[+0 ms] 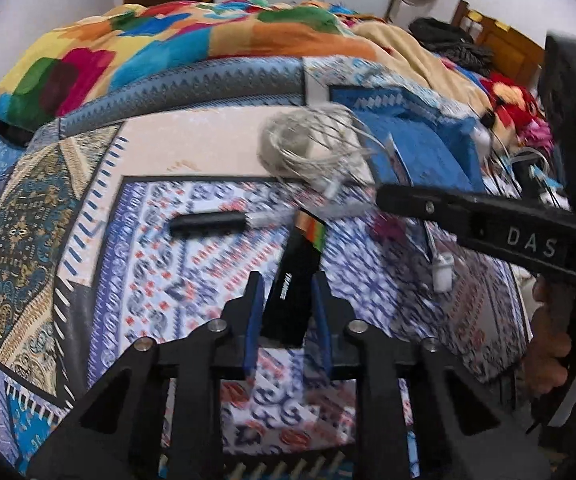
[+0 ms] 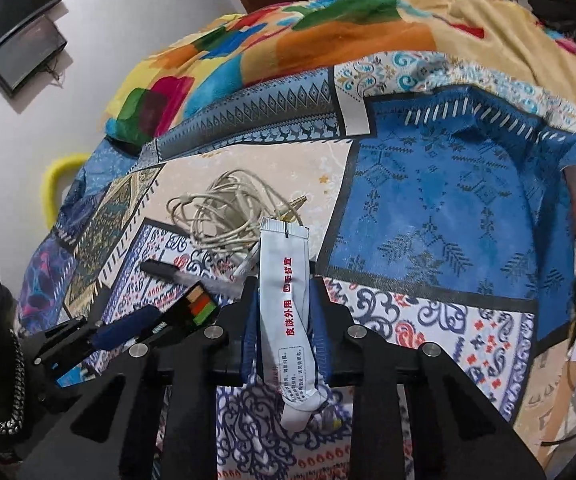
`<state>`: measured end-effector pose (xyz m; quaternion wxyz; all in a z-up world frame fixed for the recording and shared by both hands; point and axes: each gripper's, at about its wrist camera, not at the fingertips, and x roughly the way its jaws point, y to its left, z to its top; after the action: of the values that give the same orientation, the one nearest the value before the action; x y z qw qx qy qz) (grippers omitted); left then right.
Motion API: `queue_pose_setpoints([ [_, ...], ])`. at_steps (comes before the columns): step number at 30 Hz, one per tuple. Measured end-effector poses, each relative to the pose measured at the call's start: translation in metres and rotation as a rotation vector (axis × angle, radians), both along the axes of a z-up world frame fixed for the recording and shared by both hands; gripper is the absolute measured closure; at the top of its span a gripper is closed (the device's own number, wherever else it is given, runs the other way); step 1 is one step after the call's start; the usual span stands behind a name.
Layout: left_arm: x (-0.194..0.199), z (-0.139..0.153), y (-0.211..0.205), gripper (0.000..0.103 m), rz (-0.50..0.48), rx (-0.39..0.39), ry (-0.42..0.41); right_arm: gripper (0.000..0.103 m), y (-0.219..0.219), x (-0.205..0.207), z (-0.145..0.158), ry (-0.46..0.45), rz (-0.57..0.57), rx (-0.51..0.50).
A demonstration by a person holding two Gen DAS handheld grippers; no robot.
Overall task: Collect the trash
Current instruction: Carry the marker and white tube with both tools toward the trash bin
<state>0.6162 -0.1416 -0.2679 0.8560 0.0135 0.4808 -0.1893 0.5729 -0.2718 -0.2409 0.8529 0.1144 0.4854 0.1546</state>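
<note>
My left gripper [image 1: 288, 292] is shut on a black box with coloured squares at its far end [image 1: 294, 280] and holds it above the patterned bedsheet [image 1: 160, 248]. The box also shows in the right wrist view [image 2: 192, 310], with the left gripper [image 2: 100, 336] around it. My right gripper [image 2: 284, 292] is shut on a squeezed white ointment tube with red print [image 2: 288, 312]. The right gripper's arm [image 1: 488, 228] crosses the left wrist view at the right. A black pen-like stick [image 1: 208, 222] lies on the sheet ahead of the left gripper.
A coiled pale cable [image 2: 224, 212] lies on the sheet ahead of both grippers. A colourful blanket [image 1: 148, 48] is heaped at the bed's far side. Cables and small clutter [image 1: 528, 168] lie at the right. A yellow hoop [image 2: 54, 184] stands beside the bed at the left.
</note>
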Motion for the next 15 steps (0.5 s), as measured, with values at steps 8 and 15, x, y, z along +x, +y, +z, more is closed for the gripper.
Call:
queue_pose_setpoints([
  [8,-0.023,0.011,-0.003,0.100,0.011,-0.003,0.011,0.082,-0.006,-0.024,0.031,-0.068,0.015,-0.008],
  [15,-0.043,0.032,0.000,0.101,0.054,-0.035,0.009,0.083,-0.014,-0.042,0.064,-0.140,-0.011,-0.046],
])
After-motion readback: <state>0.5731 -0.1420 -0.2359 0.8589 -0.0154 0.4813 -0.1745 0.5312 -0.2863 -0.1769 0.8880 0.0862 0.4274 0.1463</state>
